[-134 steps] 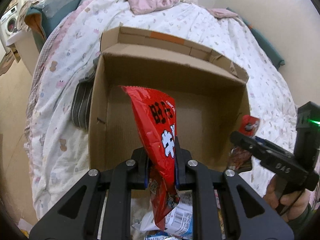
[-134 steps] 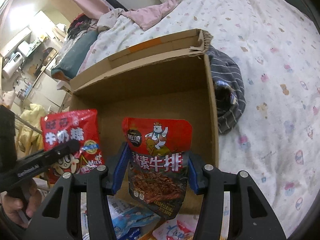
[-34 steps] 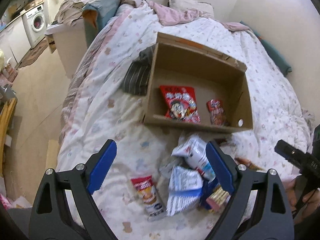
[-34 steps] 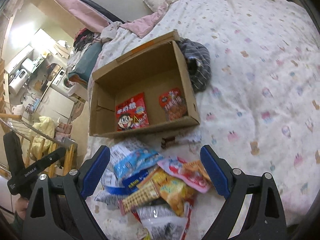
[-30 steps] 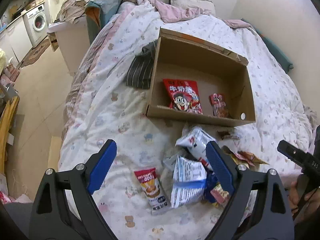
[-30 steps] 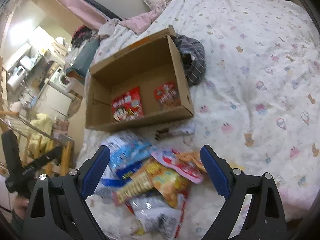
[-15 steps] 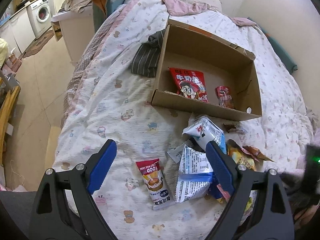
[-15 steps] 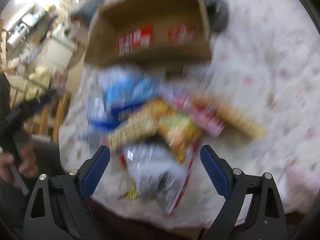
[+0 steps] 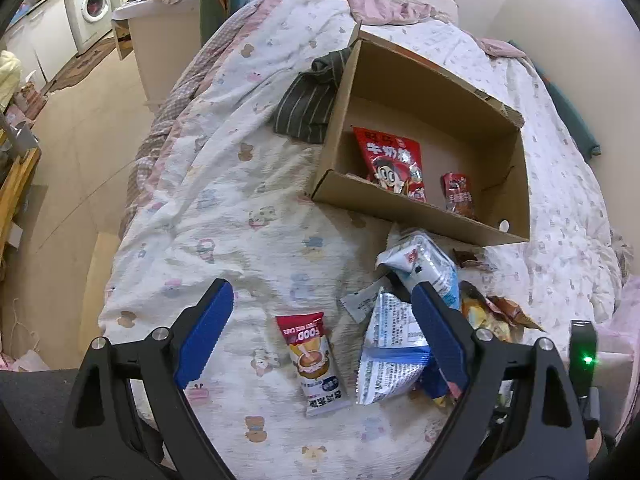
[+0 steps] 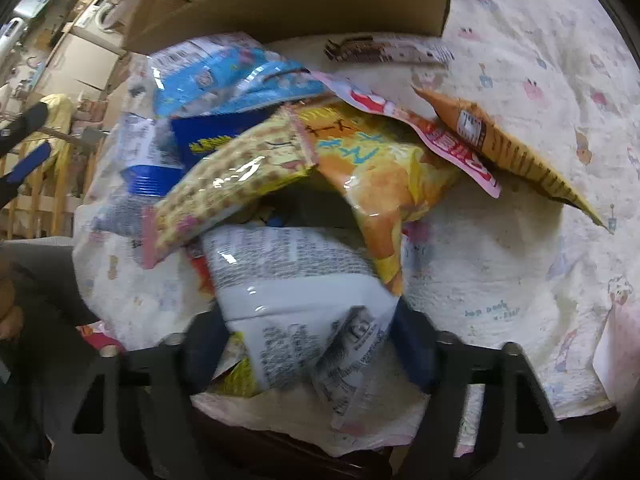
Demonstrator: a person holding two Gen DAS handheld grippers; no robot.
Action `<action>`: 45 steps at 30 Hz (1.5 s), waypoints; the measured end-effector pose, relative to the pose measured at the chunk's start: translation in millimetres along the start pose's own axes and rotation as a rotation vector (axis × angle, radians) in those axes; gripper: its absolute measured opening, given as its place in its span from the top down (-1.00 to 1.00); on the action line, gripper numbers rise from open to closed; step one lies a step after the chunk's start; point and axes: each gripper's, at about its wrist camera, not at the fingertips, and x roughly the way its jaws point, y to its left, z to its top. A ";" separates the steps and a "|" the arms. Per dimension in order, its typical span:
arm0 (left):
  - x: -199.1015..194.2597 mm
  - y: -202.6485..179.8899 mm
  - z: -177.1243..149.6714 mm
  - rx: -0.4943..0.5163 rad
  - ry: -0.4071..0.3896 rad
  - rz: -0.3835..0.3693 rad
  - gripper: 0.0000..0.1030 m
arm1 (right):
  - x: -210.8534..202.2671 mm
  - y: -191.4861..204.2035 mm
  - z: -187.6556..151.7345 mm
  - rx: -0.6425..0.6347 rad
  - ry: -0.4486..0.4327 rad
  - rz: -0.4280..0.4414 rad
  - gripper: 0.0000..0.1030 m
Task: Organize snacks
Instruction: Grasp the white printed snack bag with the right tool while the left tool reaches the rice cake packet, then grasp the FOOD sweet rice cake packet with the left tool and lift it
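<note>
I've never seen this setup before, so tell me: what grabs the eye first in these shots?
A jumbled heap of bright snack bags on the bedspread, with the right gripper straddling a white packet at its near edge. Beyond it sits a cardboard box holding two red packs, while the left gripper hangs open above a lone FOOD sachet.

"FOOD" printed, upside down, on red-topped sachet (image 9: 314, 358) lying on quilt (image 9: 224, 184).

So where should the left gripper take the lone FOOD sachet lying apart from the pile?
Across its narrow middle, from straight above. The FOOD sachet lies flat and alone on the quilt, long axis running away from the open left gripper, so both long edges are free.
</note>
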 end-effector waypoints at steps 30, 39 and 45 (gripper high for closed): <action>81.7 25.7 -35.0 -0.172 0.355 0.058 -0.32 | -114.3 -6.0 28.4 0.046 -0.466 0.173 -0.25; 118.4 3.5 -48.6 -0.143 0.445 0.086 0.14 | -110.8 -9.8 24.5 0.060 -0.451 0.137 -0.25; 117.8 -8.3 -46.0 -0.078 0.431 0.086 0.46 | -109.8 -12.2 25.9 0.068 -0.450 0.134 -0.25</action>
